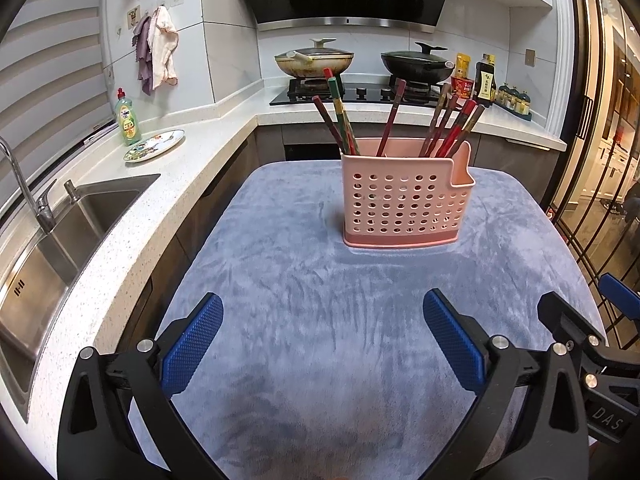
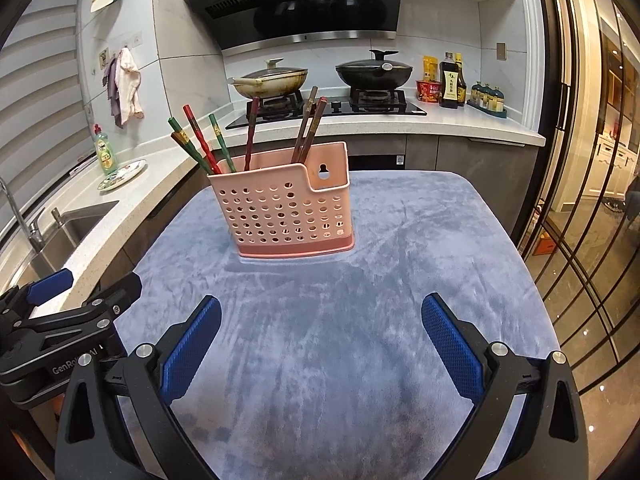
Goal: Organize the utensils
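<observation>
A pink perforated utensil holder (image 1: pixel 404 200) stands upright on the blue-grey cloth (image 1: pixel 320 300); it also shows in the right wrist view (image 2: pixel 286 210). Several red, green and brown chopsticks (image 1: pixel 400 124) stand in it, also seen from the right wrist (image 2: pixel 248 136). My left gripper (image 1: pixel 323 312) is open and empty, hovering over the cloth well short of the holder. My right gripper (image 2: pixel 321 314) is open and empty, also short of the holder. The right gripper shows at the right edge of the left wrist view (image 1: pixel 592 320); the left gripper shows at the left edge of the right wrist view (image 2: pixel 76 300).
A white counter (image 1: pixel 132 216) with a steel sink (image 1: pixel 48 248) runs along the left. A dish soap bottle (image 1: pixel 127 118) and a plate (image 1: pixel 154 146) stand on it. Two lidded pans (image 1: pixel 360 60) sit on the stove behind. A glass door (image 1: pixel 600 160) is at the right.
</observation>
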The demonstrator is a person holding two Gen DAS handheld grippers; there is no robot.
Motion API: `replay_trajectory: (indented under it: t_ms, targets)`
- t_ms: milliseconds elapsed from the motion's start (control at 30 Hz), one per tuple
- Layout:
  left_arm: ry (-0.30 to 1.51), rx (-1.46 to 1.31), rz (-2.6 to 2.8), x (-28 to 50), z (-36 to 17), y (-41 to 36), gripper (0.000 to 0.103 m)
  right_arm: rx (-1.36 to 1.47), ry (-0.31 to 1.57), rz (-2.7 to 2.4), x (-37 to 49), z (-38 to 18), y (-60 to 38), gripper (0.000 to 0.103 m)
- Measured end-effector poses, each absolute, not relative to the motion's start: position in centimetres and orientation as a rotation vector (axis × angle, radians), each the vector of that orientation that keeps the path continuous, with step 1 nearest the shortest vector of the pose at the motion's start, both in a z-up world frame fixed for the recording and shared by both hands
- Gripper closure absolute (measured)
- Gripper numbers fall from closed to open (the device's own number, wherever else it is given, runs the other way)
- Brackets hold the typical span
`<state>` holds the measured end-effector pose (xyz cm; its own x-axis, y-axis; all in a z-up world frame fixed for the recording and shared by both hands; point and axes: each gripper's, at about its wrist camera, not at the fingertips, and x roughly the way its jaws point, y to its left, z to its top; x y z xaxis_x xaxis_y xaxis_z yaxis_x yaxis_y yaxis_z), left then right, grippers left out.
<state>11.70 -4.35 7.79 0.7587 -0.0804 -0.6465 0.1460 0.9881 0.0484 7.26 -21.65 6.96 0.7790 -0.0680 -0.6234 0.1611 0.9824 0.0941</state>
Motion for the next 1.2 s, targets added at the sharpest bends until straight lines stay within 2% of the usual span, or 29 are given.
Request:
replay_trajectory:
  t_ms: [1200]
  targets:
    - [0.703, 0.095, -0.118, 12.42, 7.8, -4.07, 0.007, 0.131, 0.679, -0.122, 8.04, 6.55, -21.24, 0.006]
